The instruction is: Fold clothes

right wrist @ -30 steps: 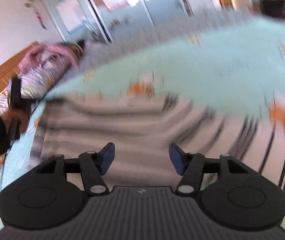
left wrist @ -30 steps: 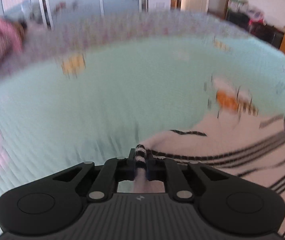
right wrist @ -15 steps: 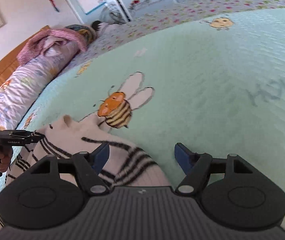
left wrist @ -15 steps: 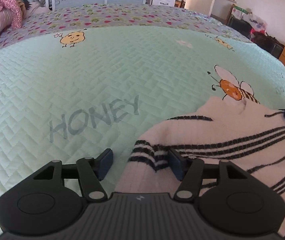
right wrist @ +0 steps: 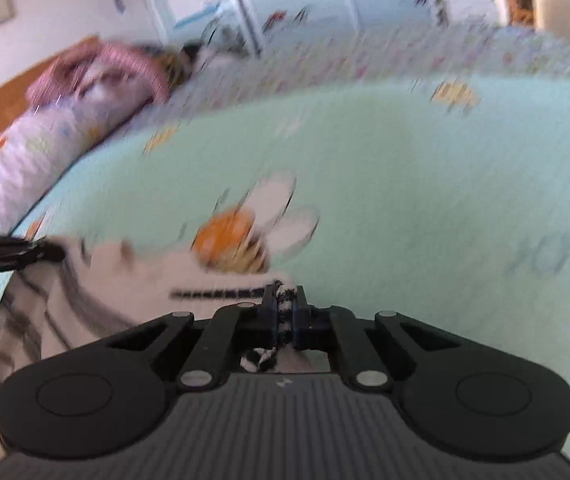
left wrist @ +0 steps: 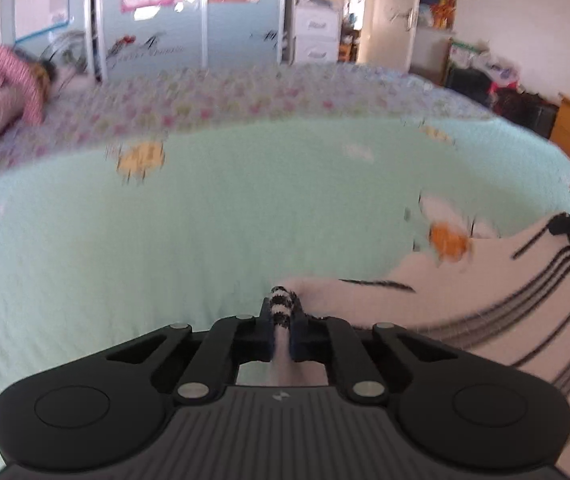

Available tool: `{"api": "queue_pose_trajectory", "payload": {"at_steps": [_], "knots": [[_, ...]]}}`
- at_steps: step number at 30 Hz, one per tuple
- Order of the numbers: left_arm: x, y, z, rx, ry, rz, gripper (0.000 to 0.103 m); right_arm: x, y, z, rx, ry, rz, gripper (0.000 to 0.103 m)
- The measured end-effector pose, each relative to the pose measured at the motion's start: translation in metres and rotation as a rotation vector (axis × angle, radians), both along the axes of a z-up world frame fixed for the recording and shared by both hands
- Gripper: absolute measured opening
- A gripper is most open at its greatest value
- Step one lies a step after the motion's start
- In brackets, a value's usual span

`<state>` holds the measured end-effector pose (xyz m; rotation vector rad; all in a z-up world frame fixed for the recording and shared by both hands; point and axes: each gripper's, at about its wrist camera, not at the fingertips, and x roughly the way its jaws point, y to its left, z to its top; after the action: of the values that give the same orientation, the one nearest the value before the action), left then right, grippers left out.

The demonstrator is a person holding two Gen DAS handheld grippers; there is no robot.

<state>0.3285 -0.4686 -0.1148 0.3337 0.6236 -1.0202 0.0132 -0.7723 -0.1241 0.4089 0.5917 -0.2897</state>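
1. Sweater [left wrist: 497,292], white with black stripes, lies on the mint quilt of the bed [left wrist: 245,208], near the printed bee [right wrist: 241,240].
2. Half a second ago both pairs of jaws stood apart around its striped cuffs; now the left hand-held gripper [left wrist: 282,322] is clenched on one cuff [left wrist: 281,308].
3. Likewise, the right hand-held gripper [right wrist: 283,316] has clamped onto the other cuff [right wrist: 281,300].
4. With both ends pinched, I reckon the fold can begin.
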Motion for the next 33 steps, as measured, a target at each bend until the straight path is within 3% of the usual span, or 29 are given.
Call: {"api": "queue_pose_trajectory", "payload": {"at_steps": [4,6,8,10,12,13,15,16,17,18,25,29,33], "knots": [[0.012,-0.04,0.023,0.031,-0.163,0.0,0.008,0.021,-0.028,0.03,-0.096,-0.03,-0.036,0.007],[0.028,-0.057,0.006,0.103,-0.158,0.066,0.024,0.034,-0.041,0.032,-0.122,-0.034,-0.065,0.008],[0.04,-0.071,-0.014,0.206,-0.146,0.124,0.036,0.048,-0.053,0.017,-0.121,0.004,-0.114,0.018],[0.038,-0.063,-0.025,0.245,-0.168,0.144,0.036,0.053,-0.054,-0.001,-0.119,0.078,-0.188,0.021],[0.031,-0.035,-0.021,0.191,-0.139,0.144,0.037,0.034,-0.046,-0.002,-0.132,0.038,-0.267,0.022],[0.026,-0.016,-0.015,0.158,-0.097,0.151,0.037,0.014,-0.04,0.004,-0.104,-0.029,-0.287,0.027],[0.012,0.027,-0.004,0.074,-0.011,0.161,0.044,-0.028,-0.025,0.015,-0.04,-0.142,-0.297,0.041],[0.002,0.049,0.0,0.034,0.03,0.166,0.046,-0.053,-0.012,0.02,0.005,-0.186,-0.281,0.054],[-0.012,0.071,0.002,0.004,0.068,0.188,0.049,-0.077,0.002,0.024,0.049,-0.219,-0.262,0.063],[-0.028,0.097,0.002,-0.016,0.108,0.206,0.05,-0.1,0.018,0.025,0.091,-0.229,-0.234,0.064],[-0.19,0.216,-0.016,-0.018,0.3,0.155,0.051,-0.225,0.152,0.027,0.275,-0.171,-0.079,0.065],[-0.27,0.254,-0.024,0.02,0.324,0.149,0.051,-0.265,0.207,0.024,0.29,-0.079,-0.097,0.066],[-0.326,0.274,-0.019,0.062,0.236,0.126,0.053,-0.303,0.23,0.013,0.323,-0.001,-0.208,0.067]]}}
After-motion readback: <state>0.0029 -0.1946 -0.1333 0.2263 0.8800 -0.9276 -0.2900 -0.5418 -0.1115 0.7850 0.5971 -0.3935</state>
